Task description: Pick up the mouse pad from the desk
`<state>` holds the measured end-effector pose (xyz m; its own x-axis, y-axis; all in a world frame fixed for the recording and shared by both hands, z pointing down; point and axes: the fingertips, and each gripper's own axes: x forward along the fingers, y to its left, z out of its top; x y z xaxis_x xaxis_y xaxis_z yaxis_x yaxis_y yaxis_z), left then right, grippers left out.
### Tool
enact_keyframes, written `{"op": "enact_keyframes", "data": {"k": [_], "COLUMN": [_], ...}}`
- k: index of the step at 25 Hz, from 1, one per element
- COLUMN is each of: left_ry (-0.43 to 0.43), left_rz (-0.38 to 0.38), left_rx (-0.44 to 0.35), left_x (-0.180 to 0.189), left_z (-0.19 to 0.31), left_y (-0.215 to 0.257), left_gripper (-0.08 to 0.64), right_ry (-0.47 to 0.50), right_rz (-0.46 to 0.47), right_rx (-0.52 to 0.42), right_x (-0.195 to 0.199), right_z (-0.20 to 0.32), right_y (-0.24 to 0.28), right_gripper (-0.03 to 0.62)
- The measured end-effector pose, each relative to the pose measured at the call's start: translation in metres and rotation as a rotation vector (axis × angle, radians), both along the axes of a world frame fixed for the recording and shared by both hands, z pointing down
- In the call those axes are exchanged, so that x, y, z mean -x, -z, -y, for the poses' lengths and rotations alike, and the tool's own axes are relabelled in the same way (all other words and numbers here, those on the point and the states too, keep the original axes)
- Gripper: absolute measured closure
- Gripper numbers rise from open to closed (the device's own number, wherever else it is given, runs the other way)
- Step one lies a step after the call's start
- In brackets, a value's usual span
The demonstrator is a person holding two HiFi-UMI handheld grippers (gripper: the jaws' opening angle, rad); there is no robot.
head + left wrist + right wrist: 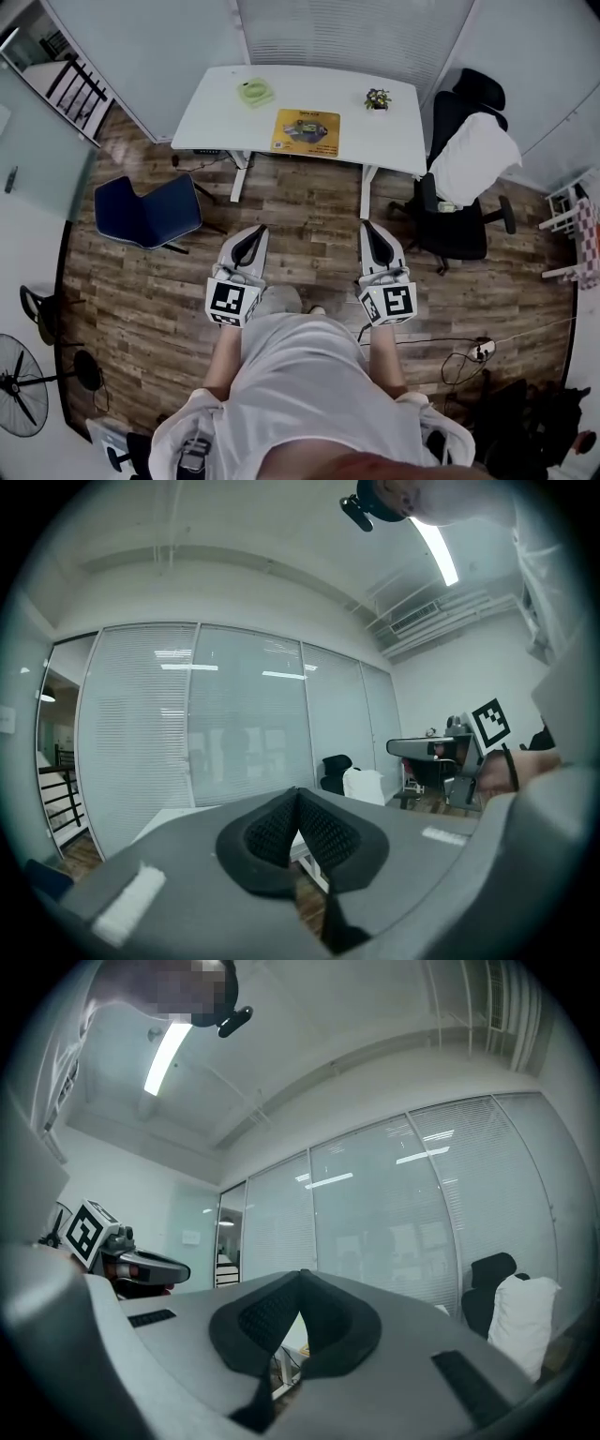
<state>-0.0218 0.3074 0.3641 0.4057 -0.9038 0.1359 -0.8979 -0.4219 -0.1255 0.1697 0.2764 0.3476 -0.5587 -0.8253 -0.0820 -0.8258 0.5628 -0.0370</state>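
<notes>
The orange mouse pad (306, 131) lies flat on the white desk (216, 103), near its front edge and about the middle. My left gripper (251, 241) and my right gripper (375, 236) are held side by side over the wooden floor, well short of the desk, both pointing towards it. Each one is shut with nothing between its jaws. In the left gripper view the left gripper (297, 794) has its jaws pressed together, and the right gripper (302, 1277) looks the same in its own view. The mouse pad is hidden behind the jaws in both gripper views.
A green object (255, 92) and a small potted plant (378, 97) stand on the desk. A black office chair (461, 187) with a white cloth is at the right of the desk, a blue chair (147, 213) at the left. A fan (21, 397) and cables (469, 356) sit on the floor.
</notes>
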Motion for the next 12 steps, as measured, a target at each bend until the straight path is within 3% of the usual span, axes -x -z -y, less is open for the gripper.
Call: {"op": "enact_keyframes", "data": {"k": [4,12], "left_ry": [-0.003,-0.023], "left_rz": [0.042,0.004], "left_rx": [0.019,0.023], "left_x": [-0.004,-0.003], "left_z": [0.011,0.087], "left_y": [-0.009,-0.026], "left_gripper": [0.565,0.565], "right_ry": [-0.010,-0.058], "right_rz": [0.012,-0.018], "right_rx": [0.016,0.050], "right_x": [-0.006,-0.020], "right_z": [0.009,0.068], "right_y": [-0.009,-0.024], "right_gripper": [0.589,0.591]}}
